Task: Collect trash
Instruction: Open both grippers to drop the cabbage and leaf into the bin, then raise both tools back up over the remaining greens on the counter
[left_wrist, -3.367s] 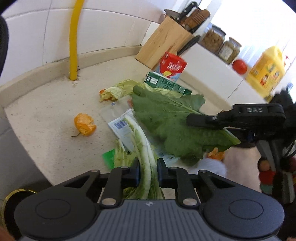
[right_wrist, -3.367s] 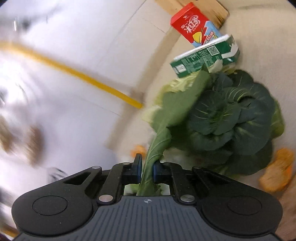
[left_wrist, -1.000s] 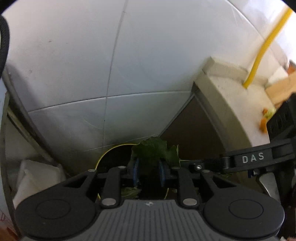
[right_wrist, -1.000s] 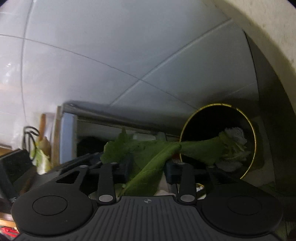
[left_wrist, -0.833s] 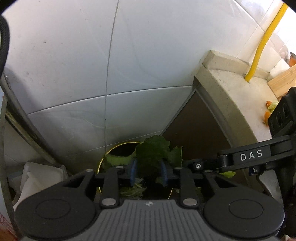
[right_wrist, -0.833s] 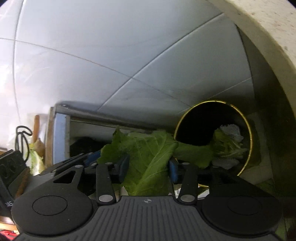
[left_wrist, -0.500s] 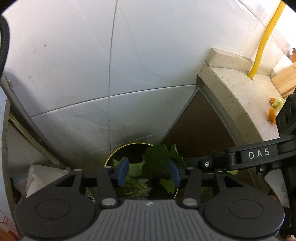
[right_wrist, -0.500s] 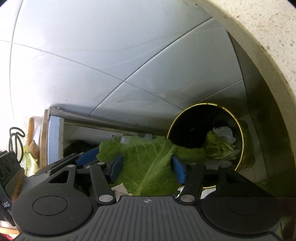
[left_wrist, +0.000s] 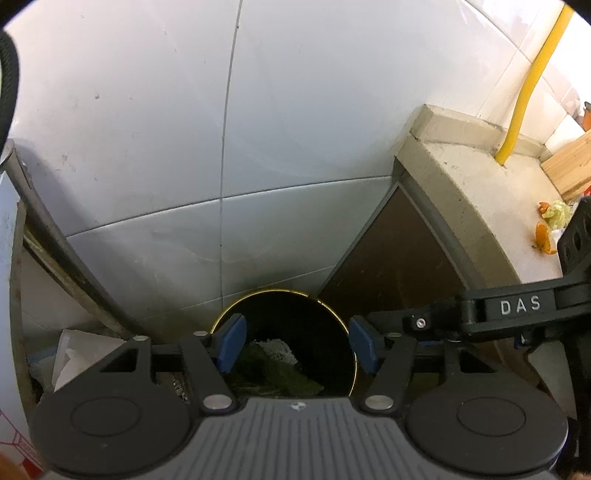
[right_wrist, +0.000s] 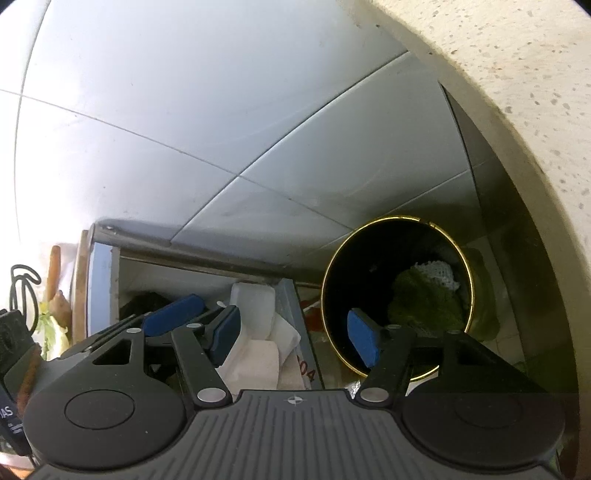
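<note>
Bin (left_wrist: 334, 317) sits on floor below both your grippers, black w/ thin gold rim, tucked against grey tiled wall (left_wrist: 155, 155) and just beside the dark cabinet side (left_wrist: 399, 258) under the counter. Your left gripper (left_wrist: 297, 345) hangs over the bin mouth, blue pads (left_wrist: 231, 343) spread wide, nothing between them. Your right gripper (right_wrist: 293, 336) is also spread wide and empty; its right pad overlaps the bin opening in that view, left pad sits over white foam pieces (right_wrist: 255, 343) in the open box next to the bin. Green leaves (right_wrist: 424, 301) lie inside the bin, at the bottom, w/ a white mesh wrap (right_wrist: 437, 275) touching them. In left wrist view leaves (left_wrist: 273, 373) show low betw. the pads. Up on counter (left_wrist: 491, 206), orange peel (left_wrist: 543, 236) and a pale leaf scrap (left_wrist: 559, 214) lie near the yellow pipe (left_wrist: 532, 81).
</note>
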